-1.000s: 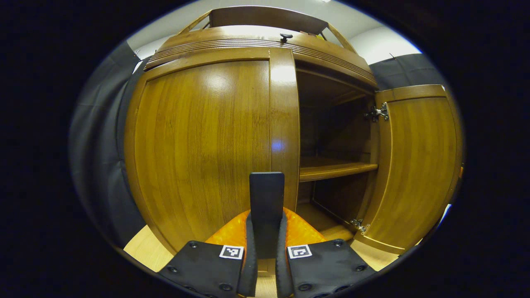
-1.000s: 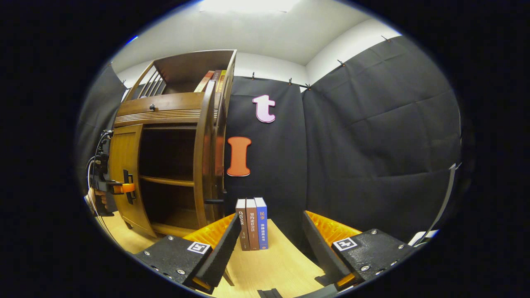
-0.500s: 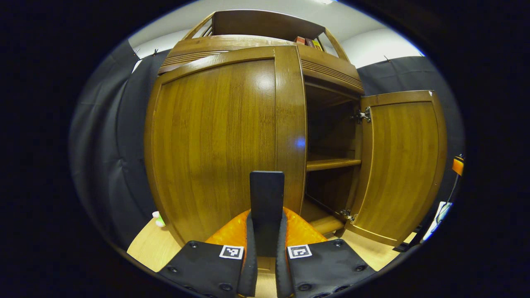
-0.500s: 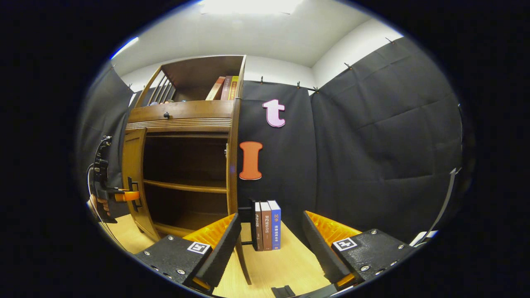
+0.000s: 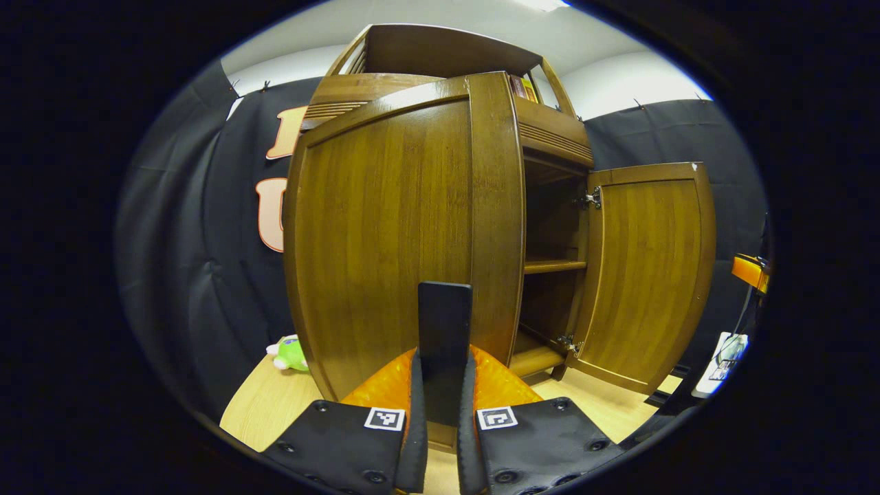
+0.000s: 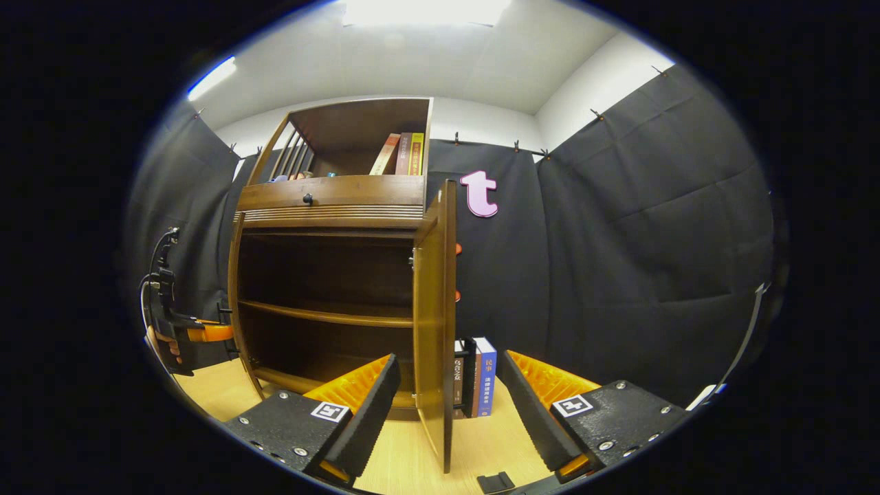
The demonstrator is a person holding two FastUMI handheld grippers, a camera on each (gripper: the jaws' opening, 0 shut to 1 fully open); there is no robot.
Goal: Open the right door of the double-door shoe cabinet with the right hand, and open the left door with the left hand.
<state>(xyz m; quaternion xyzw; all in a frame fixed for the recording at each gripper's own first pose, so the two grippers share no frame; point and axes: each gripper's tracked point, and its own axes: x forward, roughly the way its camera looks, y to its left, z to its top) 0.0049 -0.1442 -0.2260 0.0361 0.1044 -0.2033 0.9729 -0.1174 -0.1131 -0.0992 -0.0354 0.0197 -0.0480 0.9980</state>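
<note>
pretty evenly lit from ceiling lights [image 6: 419, 10] overhead, blown out white at the top. soft glare on the left door [image 5: 392, 227], cabinet interior [image 6: 323, 275] sits in deep shadow. heavy fisheye bending at the edges, everything reasonably sharp, no motion blur.

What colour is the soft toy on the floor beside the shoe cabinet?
The soft toy is green and white, showing best in the left gripper view.

We are in a staged recording booth rather than a lived-in home: black cloth [image 6: 639, 240] hangs pinned along plain white walls [image 6: 481, 117]. A wooden shoe cabinet [image 6: 330, 206] stands on a pale wood-grain tabletop [image 6: 474, 447], dressed with upright books [image 6: 481, 377] and a small green plush toy [image 5: 289, 353].
</note>
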